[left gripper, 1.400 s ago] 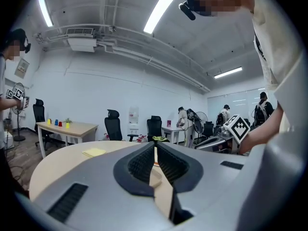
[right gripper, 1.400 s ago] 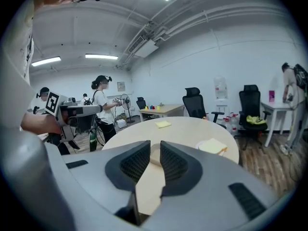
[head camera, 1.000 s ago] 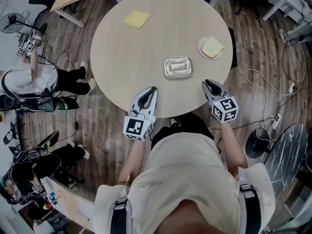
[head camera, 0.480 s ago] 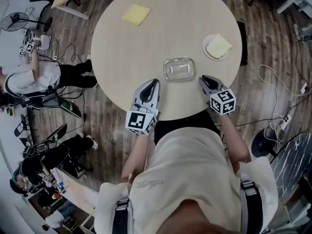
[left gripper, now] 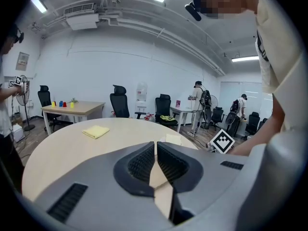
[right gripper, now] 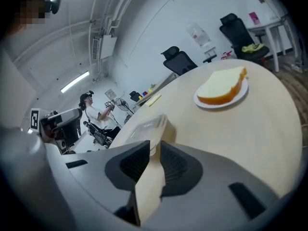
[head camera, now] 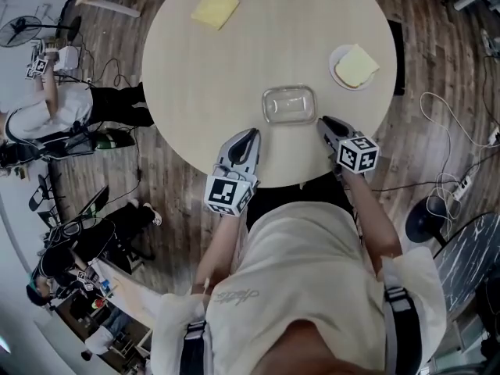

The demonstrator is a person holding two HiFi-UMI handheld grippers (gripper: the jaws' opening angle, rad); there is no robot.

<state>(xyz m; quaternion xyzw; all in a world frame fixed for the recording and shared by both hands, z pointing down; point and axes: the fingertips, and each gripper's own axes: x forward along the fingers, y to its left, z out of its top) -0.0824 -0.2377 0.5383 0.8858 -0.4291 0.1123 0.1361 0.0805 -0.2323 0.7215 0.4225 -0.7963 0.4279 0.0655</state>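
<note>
Head view: the clear box (head camera: 289,105) lies on the round table (head camera: 234,69), ahead of both claws and between their lines. Its long axis runs crosswise, from one claw's side to the other's. The right claw (head camera: 323,120) has its tips just beside the box's near right-hand corner. The left claw (head camera: 250,133) sits near the table edge, and the box is ahead of it and off to its right, a little apart. So the right claw is the nearer one. Farther ahead and right of the right claw is a plate (head camera: 337,57) with a slice of bread (head camera: 356,65). A yellow cloth (head camera: 216,10) lies well ahead of the left claw, to its left.

Left gripper view: the left claw (left gripper: 155,146) has its jaws together at the tips, with nothing between them. The yellow cloth (left gripper: 96,131) shows ahead and left. A pale shape just past the tips, slightly right, is probably the box, but the low angle leaves that unsure.

Right gripper view: the right claw (right gripper: 155,146) has its jaws all but together, with only a thin slit between them and nothing in it. The clear box (right gripper: 144,128) stands right at the tips, slightly to their left. The bread (right gripper: 222,86) on its plate (right gripper: 208,103) is ahead and right.
</note>
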